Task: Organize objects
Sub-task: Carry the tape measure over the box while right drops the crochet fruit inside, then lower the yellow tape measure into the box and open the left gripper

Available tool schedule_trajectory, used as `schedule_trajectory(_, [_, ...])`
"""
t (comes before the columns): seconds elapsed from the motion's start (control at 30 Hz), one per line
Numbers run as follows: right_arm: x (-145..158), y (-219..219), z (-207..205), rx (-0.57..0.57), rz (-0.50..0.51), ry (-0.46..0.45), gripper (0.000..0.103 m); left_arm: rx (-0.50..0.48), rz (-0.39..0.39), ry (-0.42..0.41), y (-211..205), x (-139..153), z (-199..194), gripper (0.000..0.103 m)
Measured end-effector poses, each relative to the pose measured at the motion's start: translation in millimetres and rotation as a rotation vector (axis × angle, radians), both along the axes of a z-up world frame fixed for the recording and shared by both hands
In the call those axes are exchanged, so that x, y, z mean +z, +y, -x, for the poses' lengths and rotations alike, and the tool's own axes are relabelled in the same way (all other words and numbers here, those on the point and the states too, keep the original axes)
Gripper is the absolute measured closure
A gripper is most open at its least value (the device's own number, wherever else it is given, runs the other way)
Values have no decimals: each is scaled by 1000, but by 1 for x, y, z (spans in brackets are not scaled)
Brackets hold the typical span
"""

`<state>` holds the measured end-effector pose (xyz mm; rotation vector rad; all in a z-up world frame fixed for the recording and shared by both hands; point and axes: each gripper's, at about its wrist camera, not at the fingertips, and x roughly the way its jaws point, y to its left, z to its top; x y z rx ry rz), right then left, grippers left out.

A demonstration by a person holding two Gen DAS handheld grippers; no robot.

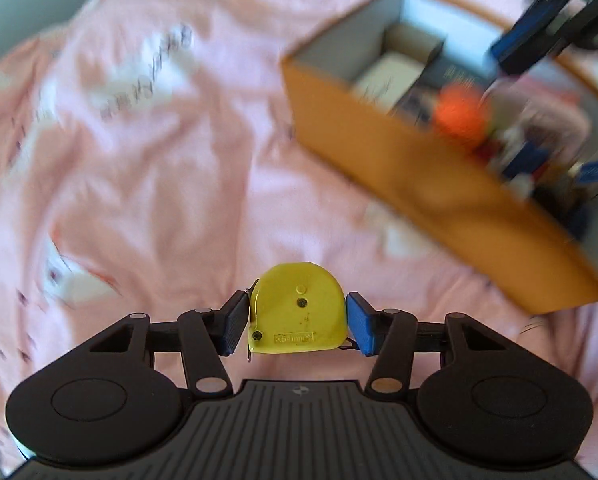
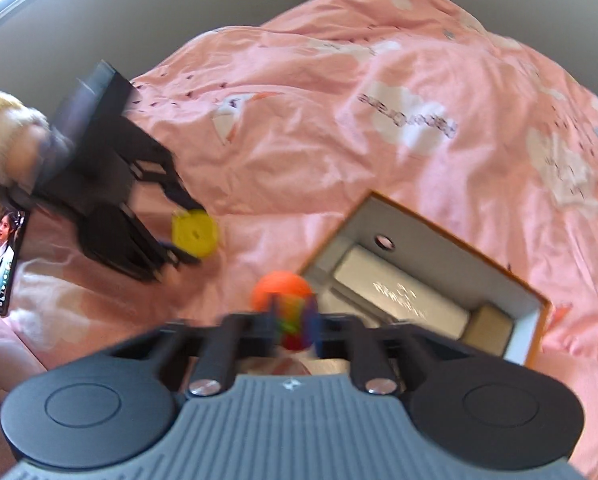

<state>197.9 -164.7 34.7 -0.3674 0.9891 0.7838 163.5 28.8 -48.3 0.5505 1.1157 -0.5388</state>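
Observation:
My left gripper (image 1: 297,322) is shut on a yellow tape measure (image 1: 299,308) and holds it above the pink bedspread; it also shows in the right wrist view (image 2: 194,233). My right gripper (image 2: 295,326) is shut on a colourful toy with an orange ball top (image 2: 281,288), over the near corner of the orange box (image 2: 537,328). In the left wrist view the box (image 1: 379,152) lies at the upper right, with the orange toy (image 1: 461,114) blurred above it and the right gripper's body at the top right corner.
The box holds a white carton (image 2: 399,292), a small brown box (image 2: 491,326) and several small items (image 1: 531,160). A phone with a lit screen (image 2: 1,260) lies at the left on the pink bedspread (image 1: 139,160). A grey wall is behind the bed.

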Motion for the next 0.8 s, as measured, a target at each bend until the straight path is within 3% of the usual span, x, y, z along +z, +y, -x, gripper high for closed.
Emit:
schedule_trajectory(0.13, [-13, -14, -6, -47, 11, 15, 103, -80, -11, -59, -30, 39, 5, 42])
schedule_trajectory(0.3, [-28, -26, -6, -74, 13, 47, 102, -163, 36, -76, -63, 59, 9, 42])
schedule_trajectory(0.53, [-42, -42, -4, -110, 23, 51, 98, -277, 50, -87, -110, 51, 9, 42])
schedule_trajectory(0.8, [-52, -71, -13, -235, -12, 46, 98, -324, 13, 16, -164, 5, -20, 42])
